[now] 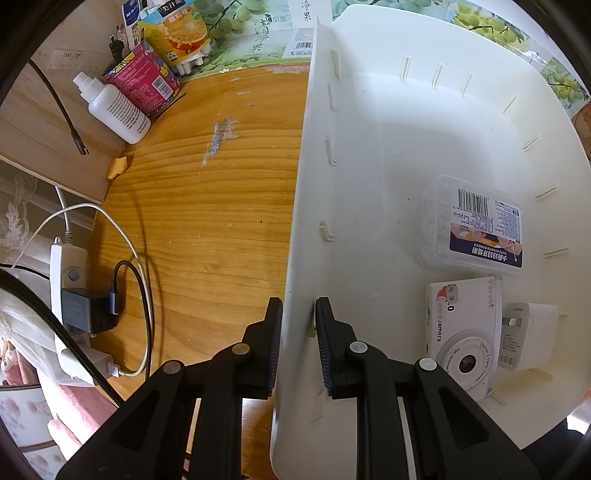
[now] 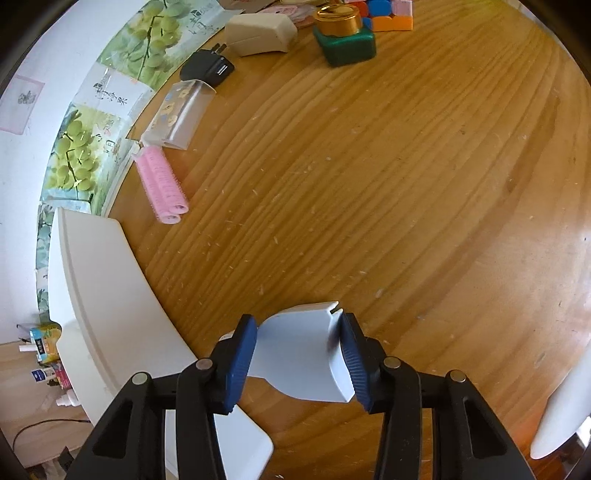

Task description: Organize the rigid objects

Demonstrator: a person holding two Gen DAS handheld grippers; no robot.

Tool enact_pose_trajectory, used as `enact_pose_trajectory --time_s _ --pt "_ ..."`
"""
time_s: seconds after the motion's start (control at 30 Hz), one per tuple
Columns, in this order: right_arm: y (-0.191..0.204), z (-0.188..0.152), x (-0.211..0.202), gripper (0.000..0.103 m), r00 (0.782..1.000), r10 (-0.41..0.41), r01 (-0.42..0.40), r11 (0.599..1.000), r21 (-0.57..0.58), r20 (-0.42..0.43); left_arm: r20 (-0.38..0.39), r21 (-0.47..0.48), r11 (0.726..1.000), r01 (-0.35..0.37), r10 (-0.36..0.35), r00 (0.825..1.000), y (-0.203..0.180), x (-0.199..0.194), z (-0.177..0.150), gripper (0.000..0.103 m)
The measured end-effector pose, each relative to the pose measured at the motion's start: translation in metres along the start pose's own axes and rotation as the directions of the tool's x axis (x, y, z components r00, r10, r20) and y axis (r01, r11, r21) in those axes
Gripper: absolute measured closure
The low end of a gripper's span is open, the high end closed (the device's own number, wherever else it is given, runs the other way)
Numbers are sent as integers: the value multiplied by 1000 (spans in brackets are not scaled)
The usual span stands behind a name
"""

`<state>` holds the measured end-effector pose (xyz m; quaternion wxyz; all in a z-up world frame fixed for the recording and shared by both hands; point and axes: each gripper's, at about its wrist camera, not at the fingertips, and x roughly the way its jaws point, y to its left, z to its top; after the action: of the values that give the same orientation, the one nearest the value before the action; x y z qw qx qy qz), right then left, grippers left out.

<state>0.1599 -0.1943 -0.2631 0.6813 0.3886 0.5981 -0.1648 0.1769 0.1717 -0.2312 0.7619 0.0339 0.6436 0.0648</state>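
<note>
A: What has the left claw got?

B: It is narrow, pinched on the side wall of the white bin, one finger outside and one inside.

A: What lies in the bin?

B: To the claw's right, inside, a white camera box, a white plug adapter touching it on the far side, and just ahead of them a clear box with a barcode label.

A: And the right claw?

B: Its blue pads press both sides of a pale grey-white plastic piece, held above the wooden surface. No earlier view, so nothing on motion.

A: Anything else near it?

B: The bin's rim sits to its left. Well ahead on the left lie pink hair rollers, a black plug and a green jar with a gold lid.
</note>
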Motion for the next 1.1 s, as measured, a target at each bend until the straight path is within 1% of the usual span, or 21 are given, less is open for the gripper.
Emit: enact_pose_trajectory --time_s 0.07,0.13,0.2,0.23,0.27,0.3,0.33,0.37,0.5,0.57,0.67,0.73,0.8,0.83,0.87,0.93,0.97,1.03,1.1 --pt "-7 1 -2 57 1000 5 -5 1000 8 -3 0 0 1000 1 -1 1000 0 0 0 81" --pt "-10 -8 -8 57 1000 9 -9 1000 15 -3 -1 -1 1000 1 -1 1000 0 0 0 81" --pt "-15 -8 -13 60 1000 27 -27 999 24 7 -1 0 1000 0 0 1000 0 0 0 81" --pt "-16 -8 -15 68 999 35 -35 999 25 18 0 0 1000 0 0 1000 0 0 0 81" --pt "-18 -7 -25 84 996 54 -55 998 12 67 0 1 1000 -3 3 1000 0 0 0 81" --pt "-16 -6 -29 97 996 36 -36 999 -7 83 -1 1 1000 -4 4 1000 -1 0 0 82" --pt "-17 -4 -33 103 995 14 -12 1000 -17 94 -1 2 1000 -7 7 1000 -1 -1 0 82" --pt "-21 -3 -35 103 995 28 -28 1000 -5 91 -1 4 1000 -11 11 1000 -2 -1 0 82" --pt "-42 -6 -28 103 995 98 -99 993 67 25 0 5 1000 -13 13 1000 -3 -2 0 81" --pt "-46 -9 -26 100 992 122 -123 989 83 13 -1 6 1000 -14 14 1000 -3 -2 0 82" --pt "-48 -16 -27 99 989 145 -143 986 85 -18 0 17 1000 -23 23 1000 -5 -2 0 82" --pt "-40 -20 -23 99 988 150 -148 986 78 -22 0 20 1000 -24 24 1000 -5 -2 0 82" --pt "-32 -23 -22 95 989 146 -144 988 62 -32 -2 12 1000 -14 14 1000 -3 -2 0 82" --pt "-29 -23 -21 82 988 152 -149 987 52 -41 -3 6 1000 -8 8 1000 -2 -2 1 82" --pt "-24 -24 -20 63 987 151 -149 988 33 -53 -4 0 1000 -2 2 1000 -1 -2 1 82" --pt "-15 -27 -18 47 988 137 -138 990 -11 -72 -5 -7 1000 9 -9 1000 1 -1 1 81" --pt "-11 -28 -17 44 989 128 -130 991 -26 -75 -6 -9 1000 12 -12 1000 2 0 2 81" --pt "-4 -29 -16 44 990 114 -118 991 -58 -82 -7 -10 1000 19 -19 1000 4 0 2 81" --pt "7 -29 -12 38 990 102 -112 989 -100 -96 -10 -21 999 30 -30 999 7 1 3 81"
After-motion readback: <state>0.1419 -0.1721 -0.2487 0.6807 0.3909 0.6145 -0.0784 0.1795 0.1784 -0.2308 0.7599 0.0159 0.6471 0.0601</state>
